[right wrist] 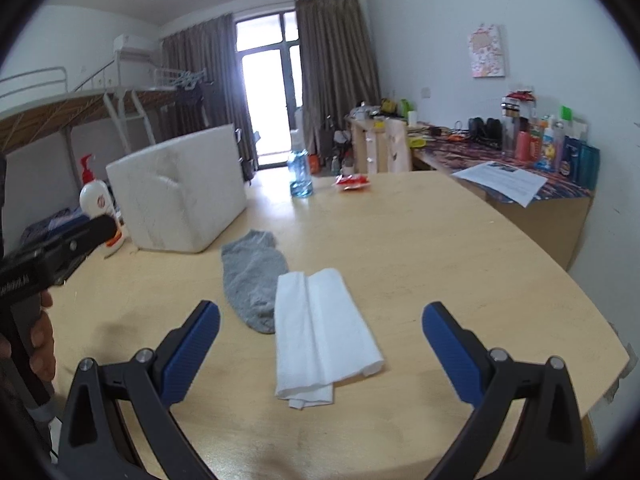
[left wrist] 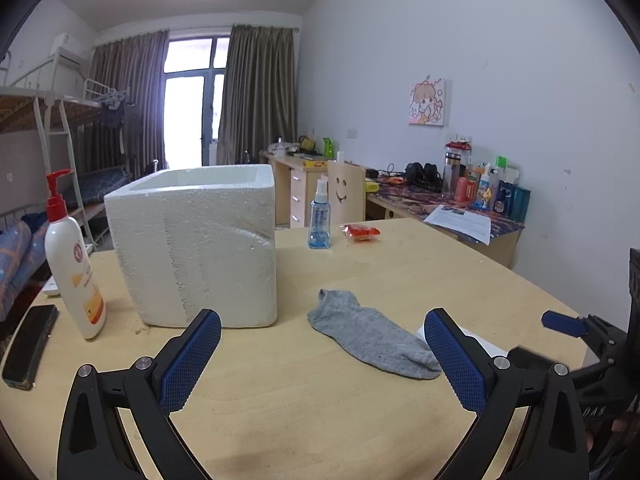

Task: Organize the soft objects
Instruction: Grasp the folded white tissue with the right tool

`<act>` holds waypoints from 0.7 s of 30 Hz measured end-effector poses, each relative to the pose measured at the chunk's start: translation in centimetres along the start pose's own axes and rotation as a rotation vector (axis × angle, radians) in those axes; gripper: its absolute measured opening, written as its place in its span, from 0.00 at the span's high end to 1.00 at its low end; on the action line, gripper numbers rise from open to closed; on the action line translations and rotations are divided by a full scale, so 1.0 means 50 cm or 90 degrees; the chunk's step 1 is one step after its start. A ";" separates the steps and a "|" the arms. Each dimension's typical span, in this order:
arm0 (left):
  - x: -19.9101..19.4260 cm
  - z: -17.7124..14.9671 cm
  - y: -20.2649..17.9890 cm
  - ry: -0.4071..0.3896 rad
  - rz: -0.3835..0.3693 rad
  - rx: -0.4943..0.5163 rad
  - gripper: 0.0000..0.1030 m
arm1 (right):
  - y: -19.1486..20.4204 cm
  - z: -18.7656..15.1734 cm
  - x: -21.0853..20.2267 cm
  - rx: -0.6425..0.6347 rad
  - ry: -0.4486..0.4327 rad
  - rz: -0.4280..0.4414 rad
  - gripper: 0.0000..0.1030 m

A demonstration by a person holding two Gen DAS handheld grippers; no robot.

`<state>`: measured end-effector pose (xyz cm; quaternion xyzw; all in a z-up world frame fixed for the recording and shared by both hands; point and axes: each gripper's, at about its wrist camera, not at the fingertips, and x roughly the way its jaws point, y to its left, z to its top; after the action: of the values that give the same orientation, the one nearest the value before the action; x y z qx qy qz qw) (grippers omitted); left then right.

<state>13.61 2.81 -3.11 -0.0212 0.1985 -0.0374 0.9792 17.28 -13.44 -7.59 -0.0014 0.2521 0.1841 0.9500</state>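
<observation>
My left claw [left wrist: 322, 356] stands wide over the pale wooden table [left wrist: 400, 272], its blue pads [left wrist: 192, 360] well apart and nothing between them; my right claw [right wrist: 321, 346] is spread just as wide and holds nothing either. The grey sock [left wrist: 370, 334] lies flat on the table ahead of my left claw, its toe end near my right-hand pad and its cuff pointing toward the white foam box [left wrist: 196, 244]; from the right wrist the same sock [right wrist: 252, 276] lies left of centre, with the foam box [right wrist: 180, 196] beyond it (open at the top, what is inside I cannot tell). Just beside the sock, touching or slightly overlapping its toe end, lies a folded white paper towel [right wrist: 320, 332], straight ahead between my right claw's fingers; from the left wrist only a white corner of it [left wrist: 472, 338] shows behind my right-hand pad. To the left of the box stands a white pump bottle [left wrist: 74, 264] with a red pump, and near the table's left edge lies a dark flat block [left wrist: 30, 344]; at the far side of the table stand a blue spray bottle [left wrist: 320, 220] and, near it, a small red packet [left wrist: 360, 232]. My other claw shows at the right edge of the left view [left wrist: 568, 326]; in the right view my left hand [right wrist: 40, 336] grips a black handle at the left edge.
</observation>
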 end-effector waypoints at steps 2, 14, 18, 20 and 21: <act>0.010 0.002 0.000 0.011 -0.008 -0.001 0.01 | 0.008 -0.002 0.011 -0.015 0.015 0.011 0.09; 0.050 0.008 -0.014 0.044 -0.014 0.002 0.01 | 0.020 -0.025 0.077 -0.031 0.120 0.011 0.36; 0.075 0.011 -0.025 0.066 -0.023 -0.001 0.01 | 0.008 -0.028 0.097 -0.022 0.151 0.007 0.50; 0.087 0.013 -0.029 0.077 -0.033 -0.005 0.01 | 0.004 -0.031 0.100 -0.021 0.157 0.017 0.55; 0.093 0.013 -0.032 0.083 -0.034 -0.006 0.01 | 0.003 -0.033 0.101 -0.020 0.160 0.019 0.56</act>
<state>18.03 0.85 -4.24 -0.0286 0.2614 -0.0642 0.9627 20.53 -11.69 -11.43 -0.0358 0.3659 0.2009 0.9080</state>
